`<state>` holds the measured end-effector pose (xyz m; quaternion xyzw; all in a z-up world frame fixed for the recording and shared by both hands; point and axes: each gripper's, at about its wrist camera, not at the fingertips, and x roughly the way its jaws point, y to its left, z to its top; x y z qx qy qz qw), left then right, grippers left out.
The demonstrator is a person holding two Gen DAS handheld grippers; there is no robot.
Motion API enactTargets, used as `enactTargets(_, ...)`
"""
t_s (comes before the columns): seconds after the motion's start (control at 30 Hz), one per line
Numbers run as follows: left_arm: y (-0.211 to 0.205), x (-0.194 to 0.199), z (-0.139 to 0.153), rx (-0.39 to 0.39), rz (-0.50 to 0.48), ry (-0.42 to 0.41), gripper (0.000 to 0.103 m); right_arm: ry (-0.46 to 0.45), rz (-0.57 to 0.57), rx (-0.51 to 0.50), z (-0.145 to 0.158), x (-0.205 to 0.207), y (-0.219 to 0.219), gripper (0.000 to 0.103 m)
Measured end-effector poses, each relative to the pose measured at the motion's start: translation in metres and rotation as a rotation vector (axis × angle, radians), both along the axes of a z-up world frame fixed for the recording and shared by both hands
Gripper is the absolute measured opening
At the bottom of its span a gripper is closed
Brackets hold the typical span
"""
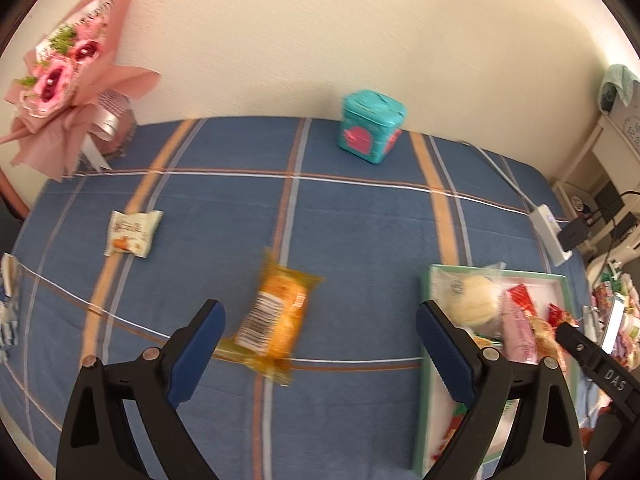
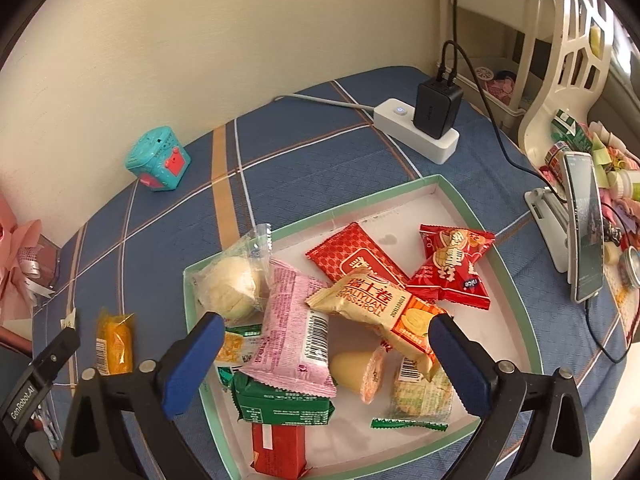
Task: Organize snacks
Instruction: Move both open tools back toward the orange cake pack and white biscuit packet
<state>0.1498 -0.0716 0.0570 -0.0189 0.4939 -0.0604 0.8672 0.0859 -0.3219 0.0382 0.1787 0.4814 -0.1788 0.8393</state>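
Blue plaid tablecloth (image 1: 360, 208) bounded by cream wall at 12 o'clock; open cloth at 10 and 11 o'clock around the left gripper (image 1: 320, 344). Teal tin (image 1: 372, 126) against the wall at 12 o'clock, pink bouquet (image 1: 68, 68) at 10, power strip (image 2: 416, 130) with black charger (image 2: 438, 108) at 1 in the right wrist view, phone on stand (image 2: 584, 228) at 3.

Left gripper angled steeply down, jaws spread wide, nothing clamped. Orange snack packet (image 1: 274, 314) lying loose on the cloth between and just beyond the blue pads (image 1: 196, 354), untouched. White snack packet (image 1: 132, 234) at 10 o'clock, well apart.

Right gripper (image 2: 326, 364) angled steeply down above the green-rimmed tray (image 2: 480, 216), jaws fully spread, holding nothing. Pink packet (image 2: 294, 328) and Swiss roll packet (image 2: 380, 308) directly between the pads, amid piled snacks inside the tray
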Motion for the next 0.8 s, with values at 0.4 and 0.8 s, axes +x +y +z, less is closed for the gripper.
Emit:
enactTargets(0.4, 0.047, -0.004, 0.000, 0.148, 0.055, -0.016, 0.097, -0.002, 0.142, -0.017, 0.000, 0.014, 0.056, 0.103)
enactTargets(0.8, 0.095, -0.012, -0.002, 0.175, 0.143, 0.002, 0.097, 0.039, 0.363, -0.038, -0.011, 0.027, 0.146, 0.103)
